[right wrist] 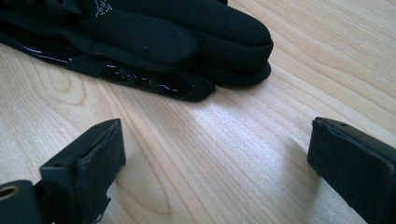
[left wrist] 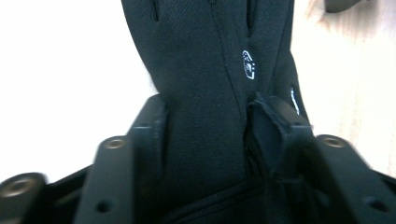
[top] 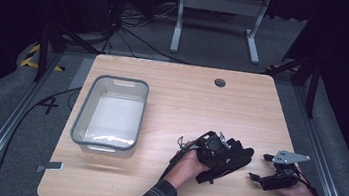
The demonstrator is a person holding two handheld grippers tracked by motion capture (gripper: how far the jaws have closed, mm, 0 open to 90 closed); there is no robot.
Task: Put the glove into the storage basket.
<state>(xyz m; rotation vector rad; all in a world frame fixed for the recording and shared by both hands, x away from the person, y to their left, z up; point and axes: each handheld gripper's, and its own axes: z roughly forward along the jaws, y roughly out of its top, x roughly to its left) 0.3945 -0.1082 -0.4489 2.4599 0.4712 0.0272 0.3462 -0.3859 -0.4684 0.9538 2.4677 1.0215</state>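
A pair of black gloves (top: 227,161) lies stacked on the near right part of the wooden table (top: 187,99), fingers pointing right and away from the person. The fabric is a fine matte knit with a soft, slightly padded look; in the right gripper view the rounded fingertips overlap one another, and a thin glossy strip runs along the lower edge of the pile. A small white printed logo (left wrist: 249,64) sits on the back of the top glove (its design is too small to read).

The left gripper (left wrist: 205,140) is clamped on the gloves: in its own view both black pads press into the cloth from either side, and the fabric bunches in a fold against the right-hand pad. From above, the left hand (top: 187,166) holds this gripper right over the cuff end of the pile.

The right gripper (right wrist: 215,158) hovers low beside the gloves' fingertips, its jaws spread wide with bare pale wood between them; the pads look coated in a rough, dark rubbery layer. It appears to be just clear of the table, though the angle makes that hard to judge.

Well apart to the left stands a translucent rectangular plastic bin (top: 110,113) with a grey rim and rounded corners.
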